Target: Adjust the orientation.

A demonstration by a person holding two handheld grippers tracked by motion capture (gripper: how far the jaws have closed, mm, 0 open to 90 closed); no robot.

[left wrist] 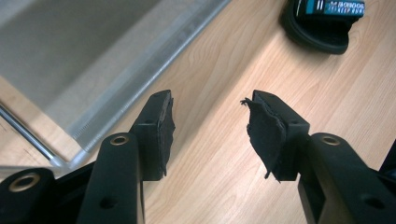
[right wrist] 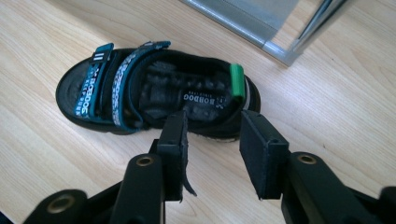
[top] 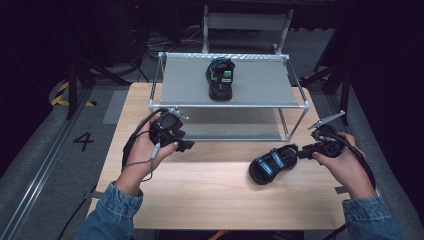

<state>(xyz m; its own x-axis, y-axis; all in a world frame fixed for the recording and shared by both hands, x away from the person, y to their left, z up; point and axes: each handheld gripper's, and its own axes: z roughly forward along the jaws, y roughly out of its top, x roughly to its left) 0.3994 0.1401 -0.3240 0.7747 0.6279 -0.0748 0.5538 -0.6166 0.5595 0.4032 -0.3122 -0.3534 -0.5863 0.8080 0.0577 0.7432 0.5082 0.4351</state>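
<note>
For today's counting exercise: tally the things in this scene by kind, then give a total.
Sandals: 2, one on the rack's top shelf, one on the table
Racks: 1
Tables: 1
Grippers: 2, left, right
Total: 6

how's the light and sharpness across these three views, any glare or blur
High view: dark room around a lit light wooden tabletop, soft focus, a pale band of light below the grey metal-framed shelf rack. Left gripper view: near black jaws sharp, rack shelf softly blurred. Right gripper view: evenly lit, black sandal with teal straps crisp, no strong glare.
</note>
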